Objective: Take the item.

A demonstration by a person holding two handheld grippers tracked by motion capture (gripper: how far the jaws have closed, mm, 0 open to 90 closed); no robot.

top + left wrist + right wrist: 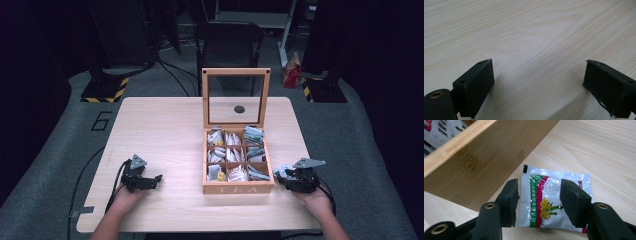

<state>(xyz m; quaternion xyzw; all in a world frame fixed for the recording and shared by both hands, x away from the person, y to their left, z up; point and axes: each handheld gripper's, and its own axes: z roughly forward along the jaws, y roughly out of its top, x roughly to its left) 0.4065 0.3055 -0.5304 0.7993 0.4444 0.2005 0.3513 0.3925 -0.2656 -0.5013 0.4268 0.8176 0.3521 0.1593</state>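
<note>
A: Between right gripper (pixel 539 195) fingers (pixel 510 197): one tea sachet (pixel 554 195), flat on table (pixel 604 152), beside tea box (pixel 474 162); fingers apart, unclamped.
B: Left gripper (pixel 537 82): spread, empty. Risk: flat foil likely slips the pads.

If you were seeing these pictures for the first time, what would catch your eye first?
The wooden tea box at the middle of the table, its glass lid standing open over nine compartments of packets. Next, the silver sachet with yellow flowers lying flat just right of the box, between the open jaws of the right gripper. The left gripper rests open on bare wood.
</note>
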